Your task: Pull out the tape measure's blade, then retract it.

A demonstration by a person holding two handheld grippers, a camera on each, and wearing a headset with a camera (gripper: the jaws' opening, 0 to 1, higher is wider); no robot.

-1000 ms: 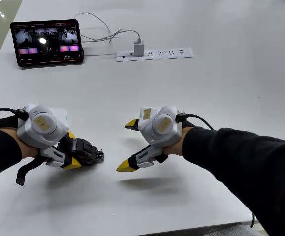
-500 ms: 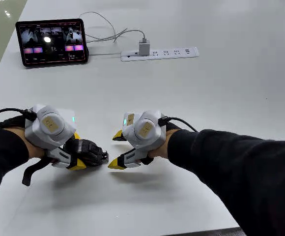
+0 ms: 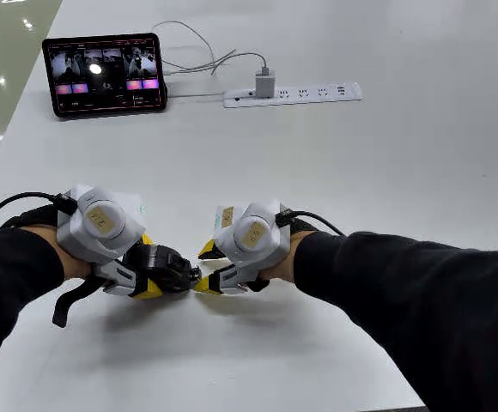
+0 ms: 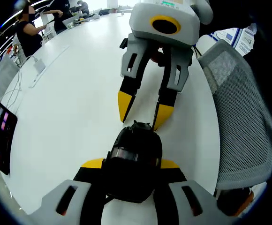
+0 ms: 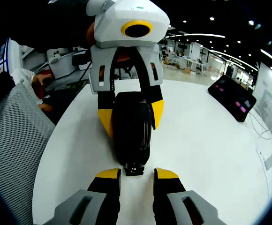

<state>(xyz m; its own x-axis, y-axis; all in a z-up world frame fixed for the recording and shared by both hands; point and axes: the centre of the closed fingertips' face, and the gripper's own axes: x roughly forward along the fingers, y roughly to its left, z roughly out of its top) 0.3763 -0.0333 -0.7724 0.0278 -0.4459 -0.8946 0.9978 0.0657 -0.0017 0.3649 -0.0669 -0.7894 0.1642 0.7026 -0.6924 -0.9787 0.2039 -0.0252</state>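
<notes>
Tape measure (image 3: 170, 268), black, is at the near side of the table (image 3: 335, 172), clamped in the left gripper (image 4: 131, 165), whose jaws press on its two sides. Cannot tell whether the case rests on the table. Right gripper (image 5: 134, 176) faces it nose to nose, jaws spread, yellow tips flanking the blade hook (image 5: 134, 168) at the case's front. Cannot tell whether the tips touch the hook. Tablet (image 3: 105, 73), screen lit, and power strip (image 3: 294, 93) lie well apart at the far side.
</notes>
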